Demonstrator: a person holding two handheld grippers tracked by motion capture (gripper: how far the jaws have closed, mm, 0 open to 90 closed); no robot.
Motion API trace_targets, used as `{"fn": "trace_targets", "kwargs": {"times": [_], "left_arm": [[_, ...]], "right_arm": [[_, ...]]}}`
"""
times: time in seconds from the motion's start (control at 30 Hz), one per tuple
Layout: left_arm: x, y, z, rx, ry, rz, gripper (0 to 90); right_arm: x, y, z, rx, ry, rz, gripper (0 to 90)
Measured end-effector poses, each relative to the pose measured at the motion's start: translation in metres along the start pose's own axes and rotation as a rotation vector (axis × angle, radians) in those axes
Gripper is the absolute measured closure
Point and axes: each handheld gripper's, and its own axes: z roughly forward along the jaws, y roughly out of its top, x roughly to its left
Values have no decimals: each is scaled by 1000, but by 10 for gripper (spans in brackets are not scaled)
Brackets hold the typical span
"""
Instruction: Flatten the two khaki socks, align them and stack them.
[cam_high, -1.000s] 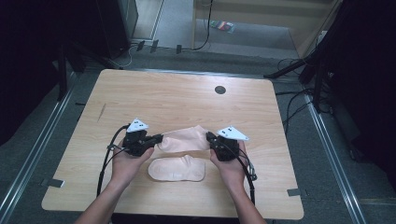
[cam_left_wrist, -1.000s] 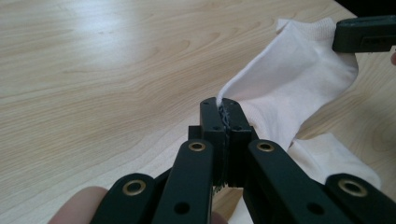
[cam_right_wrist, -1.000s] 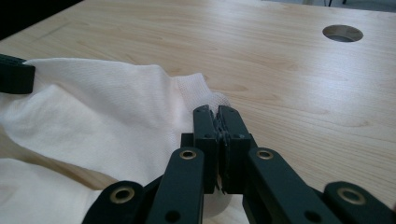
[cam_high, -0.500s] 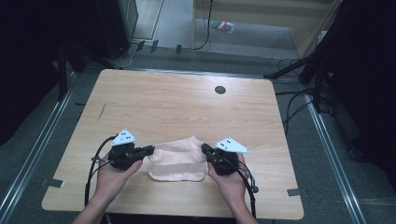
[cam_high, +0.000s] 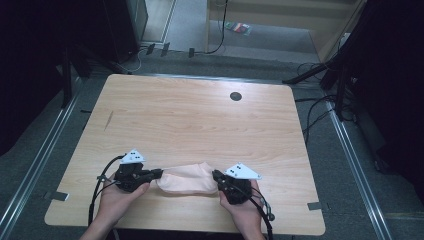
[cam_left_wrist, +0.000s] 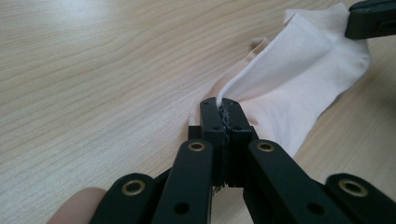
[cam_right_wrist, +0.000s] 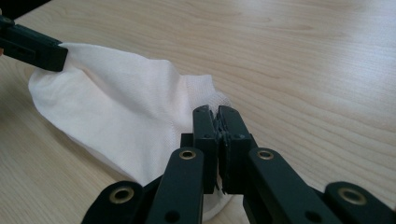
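The step in hand looked like laying a pale sock (cam_high: 186, 179) flat near the front edge of the counter (cam_high: 200, 115), so the sensible way was to keep both ends under even, gentle tension and lower them together, letting the middle touch the wood first so that no fold got trapped. The left gripper (cam_high: 156, 173) had its jaws clamped tight on one end of the sock, a thin ridge of cloth pinched between them, and the right gripper (cam_high: 217, 176) had its jaws closed on the opposite end in the same way. A hard pull would probably have stretched the knit or slipped it from the jaws. The sock was a short, ankle-cut one, whitish pink, of fine ribbed fabric, spanning the gap between the two grippers, its lower side sagging onto the counter.
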Motion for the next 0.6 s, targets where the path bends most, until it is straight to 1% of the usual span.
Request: {"fn": "trace_targets", "kwargs": {"times": [0.03,0.07,0.13,0.17,0.27,0.3,0.33,0.37,0.4,0.47,0.5,0.6], "left_arm": [[-1,-1,2,3,3,0,900],[-2,-1,6,14,20,12,900],[-2,-1,8,17,22,15,900],[-3,-2,12,34,40,25,900],[-4,-4,14,36,44,37,890],[-5,-4,16,38,58,42,847],[-5,-4,17,42,65,45,737],[-4,-5,17,31,74,47,737],[-3,-5,16,24,75,38,698],[-1,-5,13,8,60,23,640],[1,-5,10,-3,59,17,611],[2,-6,9,1,55,8,603]], "right_arm": [[0,-2,1,4,-9,-6,879],[0,-4,3,6,-12,-3,879],[-1,-6,4,11,-19,-1,878],[-1,-7,5,13,-16,7,877],[-1,-8,5,13,-21,4,865],[-1,-9,6,16,-24,4,835],[-2,-11,8,30,-18,5,698],[-2,-11,8,30,-18,5,698],[-3,-12,8,25,-20,8,655],[-6,-12,4,11,-10,25,607],[-8,-10,-1,-19,-5,38,597],[-10,-9,-2,-24,-10,41,603]]}}
